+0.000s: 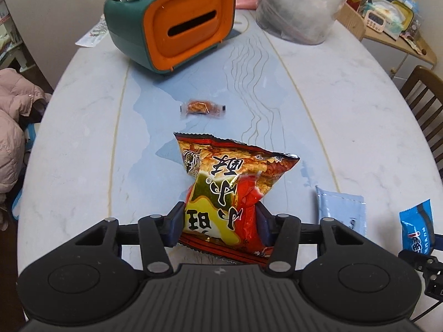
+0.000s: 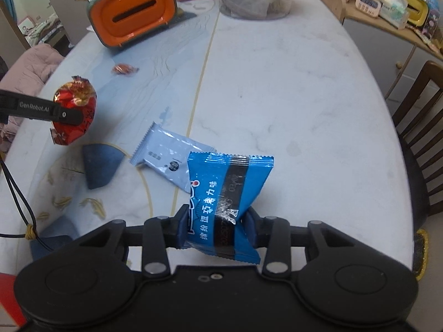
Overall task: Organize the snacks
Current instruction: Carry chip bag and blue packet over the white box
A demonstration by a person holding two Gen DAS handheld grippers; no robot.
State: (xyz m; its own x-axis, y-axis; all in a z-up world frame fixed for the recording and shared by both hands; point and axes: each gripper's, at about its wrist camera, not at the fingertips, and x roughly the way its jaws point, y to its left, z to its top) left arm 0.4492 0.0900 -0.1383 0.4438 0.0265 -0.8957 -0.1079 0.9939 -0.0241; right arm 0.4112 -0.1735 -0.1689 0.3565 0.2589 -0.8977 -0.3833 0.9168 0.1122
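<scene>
Left wrist view: the left gripper (image 1: 221,221) is pinched in tight on a red and yellow snack bag (image 1: 235,191), both pads pressing into its lower half so the foil crumples between them. The bag sticks out forward over the marble table (image 1: 346,105). Past it, a small clear-wrapped candy (image 1: 201,107) lies by itself on the blue stripe, and further back sits a green and orange tissue box (image 1: 177,25). Off to the right there's a pale blue packet (image 1: 342,211) flat on the table, plus the edge of a bright blue snack packet (image 1: 416,227) at the frame border.

Right wrist view: the right gripper (image 2: 214,225) is closed snugly around the bright blue snack packet (image 2: 227,196), squeezing its lower part while the top fans out above the fingers. Just behind it the pale blue packet (image 2: 171,159) rests on the table, overlapped in view by the blue one. Over on the left, the other gripper's black finger crosses the red bag (image 2: 74,110), held up off the surface. The little candy (image 2: 124,69) sits near the tissue box (image 2: 133,11).
</scene>
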